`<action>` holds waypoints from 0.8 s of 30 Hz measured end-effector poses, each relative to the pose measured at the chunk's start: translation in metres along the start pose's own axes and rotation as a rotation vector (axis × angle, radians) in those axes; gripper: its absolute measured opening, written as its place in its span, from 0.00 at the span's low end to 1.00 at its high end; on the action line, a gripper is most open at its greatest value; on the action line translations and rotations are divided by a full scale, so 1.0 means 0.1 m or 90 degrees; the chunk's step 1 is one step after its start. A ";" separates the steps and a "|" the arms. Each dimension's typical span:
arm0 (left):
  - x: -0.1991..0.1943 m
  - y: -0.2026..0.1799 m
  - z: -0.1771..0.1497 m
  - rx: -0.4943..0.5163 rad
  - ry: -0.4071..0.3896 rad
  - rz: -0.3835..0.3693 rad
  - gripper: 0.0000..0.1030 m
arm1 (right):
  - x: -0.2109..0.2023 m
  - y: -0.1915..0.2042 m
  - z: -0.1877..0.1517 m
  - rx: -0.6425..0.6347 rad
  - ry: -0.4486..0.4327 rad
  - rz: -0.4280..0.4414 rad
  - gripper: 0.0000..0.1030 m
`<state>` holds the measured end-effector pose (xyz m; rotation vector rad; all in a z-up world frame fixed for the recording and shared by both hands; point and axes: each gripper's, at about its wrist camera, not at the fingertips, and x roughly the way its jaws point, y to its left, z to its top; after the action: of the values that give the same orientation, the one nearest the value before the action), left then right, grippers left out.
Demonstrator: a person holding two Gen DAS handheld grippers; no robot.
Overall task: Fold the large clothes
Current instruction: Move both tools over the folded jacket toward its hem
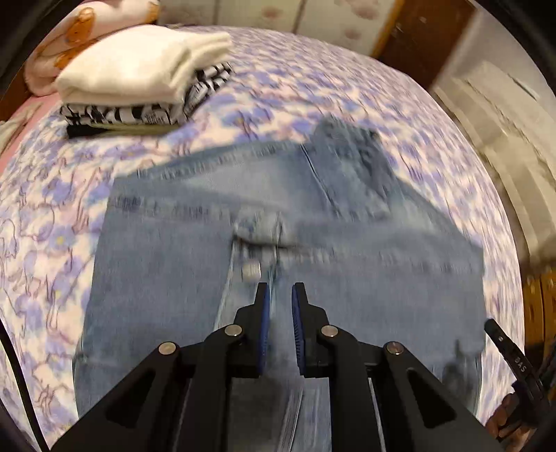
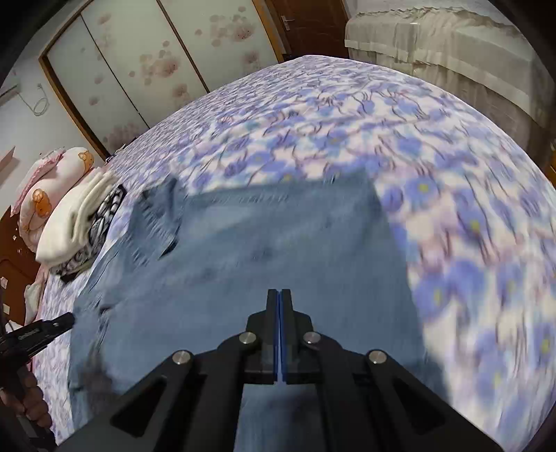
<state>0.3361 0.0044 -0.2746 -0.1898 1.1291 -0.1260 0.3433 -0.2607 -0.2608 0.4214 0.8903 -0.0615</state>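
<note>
Light blue jeans [image 1: 173,260] lie spread flat on the flowered bedsheet [image 1: 312,87], their metal button [image 1: 251,270] just ahead of my left gripper [image 1: 279,288]. That gripper hovers over the denim with a narrow gap between its blue pads and nothing in the gap. In the right wrist view the jeans [image 2: 278,243] fill the middle, blurred. My right gripper [image 2: 279,293] is above them with its pads pressed together and no cloth between them. Each gripper shows at the edge of the other's view: the left gripper [image 2: 52,327] and the right gripper [image 1: 504,344].
A stack of folded clothes [image 1: 139,69], white on top of a black-and-white piece, sits near a pink pillow [image 1: 69,34] at the head of the bed. Beyond the bed stand a flowered wardrobe [image 2: 156,62], a brown door [image 2: 305,24] and cloth-covered furniture [image 2: 451,45].
</note>
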 end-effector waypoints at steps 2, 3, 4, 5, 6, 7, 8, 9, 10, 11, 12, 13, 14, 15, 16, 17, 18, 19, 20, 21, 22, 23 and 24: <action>-0.06 0.02 -0.19 0.013 0.022 -0.004 0.10 | -0.13 0.09 -0.24 0.012 0.007 -0.003 0.00; -0.08 0.02 -0.27 0.019 0.030 -0.006 0.10 | -0.19 0.13 -0.35 0.019 0.013 -0.005 0.00; -0.11 0.04 -0.39 0.026 0.042 -0.006 0.10 | -0.24 0.17 -0.50 0.026 0.022 -0.009 0.00; -0.13 0.05 -0.50 0.032 0.052 -0.007 0.11 | -0.27 0.19 -0.57 0.030 0.029 -0.012 0.00; -0.15 0.08 -0.60 0.037 0.061 -0.005 0.11 | -0.31 0.21 -0.67 0.036 0.037 -0.014 0.03; -0.17 0.10 -0.71 0.043 0.071 -0.001 0.11 | -0.36 0.22 -0.79 0.044 0.046 -0.012 0.03; -0.18 0.13 -0.82 0.053 0.085 0.006 0.11 | -0.40 0.24 -0.90 0.053 0.053 -0.011 0.03; -0.19 0.15 -0.89 0.061 0.096 0.010 0.11 | -0.43 0.24 -1.00 0.062 0.062 -0.008 0.03; -0.20 0.17 -0.99 0.075 0.111 0.008 0.11 | -0.47 0.25 -1.13 0.070 0.077 -0.001 0.03; -0.23 0.20 -1.11 0.086 0.125 0.011 0.11 | -0.50 0.27 -1.21 0.074 0.088 0.002 0.03; -0.25 0.23 -1.18 0.089 0.133 0.014 0.11 | -0.53 0.28 -1.31 0.077 0.102 0.005 0.03; -0.28 0.26 -1.27 0.087 0.142 0.016 0.11 | -0.56 0.28 -1.40 0.078 0.114 0.005 0.03; -0.31 0.30 -1.37 0.082 0.150 0.017 0.11 | -0.61 0.29 -1.50 0.076 0.124 0.004 0.03; -0.35 0.33 -1.45 0.078 0.156 0.018 0.11 | -0.65 0.30 -1.58 0.071 0.129 0.002 0.03; -0.39 0.36 -1.54 0.072 0.160 0.022 0.11 | -0.71 0.31 -1.68 0.061 0.138 -0.002 0.03; -0.45 0.39 -1.63 0.066 0.162 0.026 0.11 | -0.75 0.33 -1.74 0.056 0.143 -0.004 0.03; -0.49 0.41 -1.71 0.059 0.162 0.027 0.11 | -0.81 0.33 -1.83 0.053 0.150 -0.004 0.04; -0.55 0.43 -1.79 0.050 0.161 0.026 0.11 | -0.85 0.32 -1.88 0.053 0.156 -0.005 0.04; -0.61 0.44 -1.87 0.043 0.158 0.025 0.11 | -0.92 0.31 -1.96 0.055 0.162 -0.003 0.04; -0.65 0.44 -1.94 0.040 0.154 0.024 0.11 | -0.97 0.29 -2.02 0.058 0.164 0.000 0.04; -0.73 0.44 -2.03 0.035 0.147 0.024 0.11 | -1.05 0.28 -2.10 0.058 0.164 0.000 0.04; -0.78 0.44 -2.10 0.030 0.142 0.027 0.11 | -1.10 0.27 -2.14 0.057 0.163 0.000 0.04; -0.84 0.43 -2.17 0.025 0.138 0.031 0.11 | -1.15 0.25 -2.19 0.055 0.163 -0.001 0.04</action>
<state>0.1046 0.0443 -0.2994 -0.1153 1.3454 -0.1281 0.1136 -0.1678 -0.2857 0.5174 1.1436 -0.0477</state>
